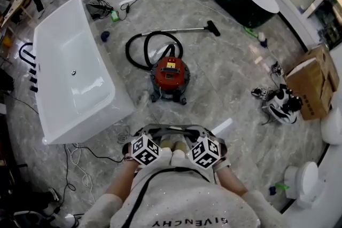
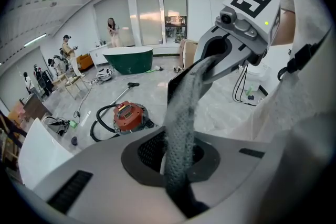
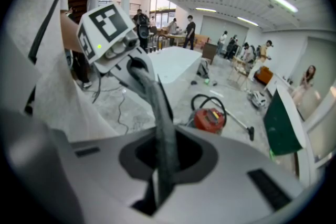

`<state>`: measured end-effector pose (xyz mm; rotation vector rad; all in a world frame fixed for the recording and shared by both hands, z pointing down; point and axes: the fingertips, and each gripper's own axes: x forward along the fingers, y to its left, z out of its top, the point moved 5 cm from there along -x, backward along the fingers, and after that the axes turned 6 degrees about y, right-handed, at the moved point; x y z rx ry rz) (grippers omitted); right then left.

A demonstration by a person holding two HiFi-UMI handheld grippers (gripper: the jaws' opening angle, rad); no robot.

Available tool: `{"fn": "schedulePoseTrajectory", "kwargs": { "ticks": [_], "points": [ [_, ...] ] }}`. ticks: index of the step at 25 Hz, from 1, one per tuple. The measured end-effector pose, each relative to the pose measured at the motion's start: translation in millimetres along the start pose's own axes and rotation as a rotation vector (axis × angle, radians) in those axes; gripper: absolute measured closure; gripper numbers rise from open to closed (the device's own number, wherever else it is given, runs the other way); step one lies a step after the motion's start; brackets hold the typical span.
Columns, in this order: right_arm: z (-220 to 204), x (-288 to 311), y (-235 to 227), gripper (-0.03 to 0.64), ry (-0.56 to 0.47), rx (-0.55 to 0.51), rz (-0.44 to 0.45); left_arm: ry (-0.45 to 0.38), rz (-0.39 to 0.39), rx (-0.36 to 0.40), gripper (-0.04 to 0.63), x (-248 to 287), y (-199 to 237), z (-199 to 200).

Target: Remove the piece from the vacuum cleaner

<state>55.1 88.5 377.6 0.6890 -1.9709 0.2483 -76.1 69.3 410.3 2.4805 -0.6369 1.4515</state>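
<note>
Red vacuum cleaner (image 1: 170,74); its wand (image 1: 179,30) lies crosswise, nozzle (image 1: 213,28) rightward

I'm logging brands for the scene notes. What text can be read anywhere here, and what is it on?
"GIVENCHY": on the person's sweater, seen upside down in the head view.
Yellow label on the red vacuum cleaner: too small to read.
Dark print on the cardboard box: too small to read.
Nothing else is legible in any view.
</note>
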Motion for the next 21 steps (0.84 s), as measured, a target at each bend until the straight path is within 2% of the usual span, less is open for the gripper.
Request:
{"fn": "schedulePoseTrajectory", "kwargs": {
  "ticks": [21],
  "points": [
    [1.4, 0.0, -7.3, 0.578, -0.006, -0.04, 0.0, 0.007, 0.004, -0.006, 0.561, 2.0, 1.4, 4.5]
  ]
}}
